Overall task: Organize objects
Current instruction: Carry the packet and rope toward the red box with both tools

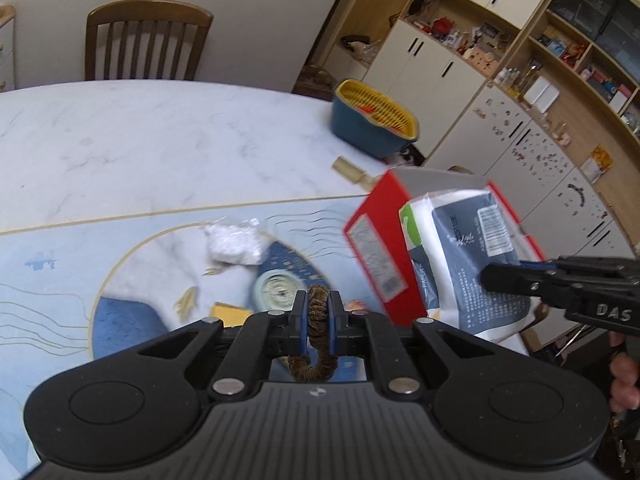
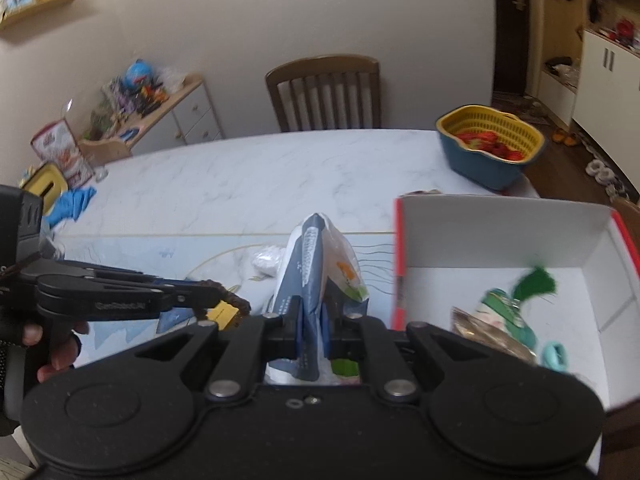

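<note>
The brown hair tie (image 1: 318, 320) sits low in the middle of the left wrist frame, pinched between the closed jaws of my left hand-held gripper (image 1: 318, 312); its loop hangs down behind the pads, lifted off the surface (image 1: 160, 136). In the right wrist view the tissue pack (image 2: 316, 264), dark blue and white, stands on edge at lower centre, squeezed by my right hand-held gripper (image 2: 312, 332), whose jaws are closed tight on it.

Just beyond the hair tie, on the blue patterned mat (image 1: 60, 248), lie a round pale lid (image 1: 278, 290), a yellow card (image 1: 230, 314) and a crumpled white wad (image 1: 234, 242). To the right of the left wrist frame, the tissue pack (image 1: 464, 256) hangs in front of the red box (image 1: 372, 240).

In the right wrist frame the box (image 2: 500, 232) fills the right side, open and white inside, with a green tasselled item (image 2: 516, 304) and a small teal ring (image 2: 554, 354) on its floor.

Farther back, near the right edge of the surface, stands a blue basket with a yellow strainer insert (image 2: 490, 146) holding red things. A wooden chair (image 2: 324, 92) stands at the far side, against the wall.
</note>
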`<state>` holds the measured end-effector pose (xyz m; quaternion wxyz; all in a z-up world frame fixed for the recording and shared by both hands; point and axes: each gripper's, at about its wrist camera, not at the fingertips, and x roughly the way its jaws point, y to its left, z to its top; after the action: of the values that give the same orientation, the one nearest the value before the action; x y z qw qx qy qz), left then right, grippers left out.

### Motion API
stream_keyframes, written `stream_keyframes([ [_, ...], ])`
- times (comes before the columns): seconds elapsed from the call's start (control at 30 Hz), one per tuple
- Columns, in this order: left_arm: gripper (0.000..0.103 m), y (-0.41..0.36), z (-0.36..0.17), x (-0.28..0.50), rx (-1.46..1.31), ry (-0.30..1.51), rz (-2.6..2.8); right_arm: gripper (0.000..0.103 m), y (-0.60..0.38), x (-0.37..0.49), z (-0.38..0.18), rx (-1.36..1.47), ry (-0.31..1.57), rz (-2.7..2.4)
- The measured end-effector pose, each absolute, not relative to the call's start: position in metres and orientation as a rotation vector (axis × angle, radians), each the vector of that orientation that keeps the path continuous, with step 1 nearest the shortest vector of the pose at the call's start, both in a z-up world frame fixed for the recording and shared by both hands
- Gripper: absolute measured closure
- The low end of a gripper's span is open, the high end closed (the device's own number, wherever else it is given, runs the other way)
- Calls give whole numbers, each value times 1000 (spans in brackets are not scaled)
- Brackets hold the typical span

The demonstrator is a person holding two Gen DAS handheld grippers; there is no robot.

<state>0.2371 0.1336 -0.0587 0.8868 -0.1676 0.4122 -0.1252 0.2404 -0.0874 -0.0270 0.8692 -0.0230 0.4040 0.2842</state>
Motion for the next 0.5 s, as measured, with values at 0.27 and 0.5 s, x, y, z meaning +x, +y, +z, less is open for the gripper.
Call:
stream_keyframes([
  [0.27,94,101,-21,237,-335,821,-314,96,-133,238,-13,-3,813,555],
  [0.5,94,59,-7,249,-305,803,-333,96,-176,248,-8,-1,791,506],
])
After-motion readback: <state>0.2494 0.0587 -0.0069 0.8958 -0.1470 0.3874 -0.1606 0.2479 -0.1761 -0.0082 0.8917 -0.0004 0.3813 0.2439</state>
